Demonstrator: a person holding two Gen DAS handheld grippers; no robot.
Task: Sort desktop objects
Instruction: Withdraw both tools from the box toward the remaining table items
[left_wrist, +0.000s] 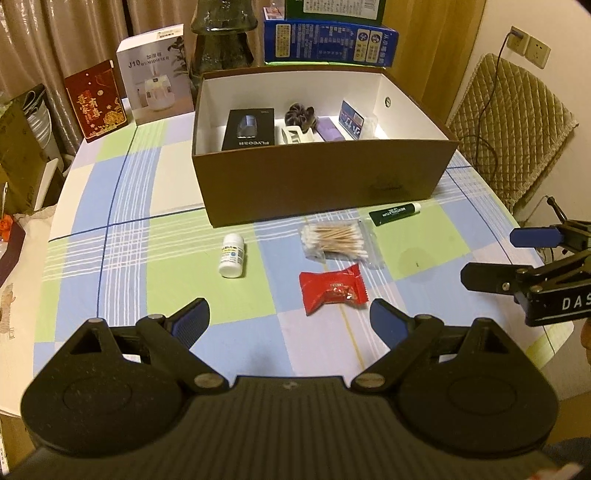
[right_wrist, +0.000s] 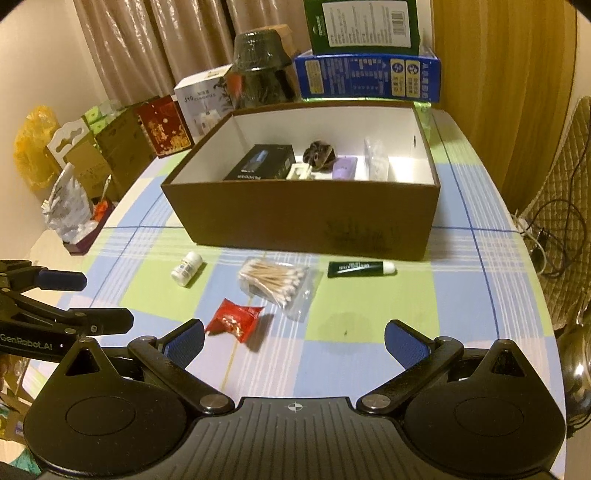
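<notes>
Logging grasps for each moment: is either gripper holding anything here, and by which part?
Nothing is held. The left gripper and right gripper are both open, with nothing between them.

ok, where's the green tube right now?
The green tube lies flat on the tablecloth just in front of the brown box, toward its right corner, with the bag of cotton swabs to its left.
</notes>
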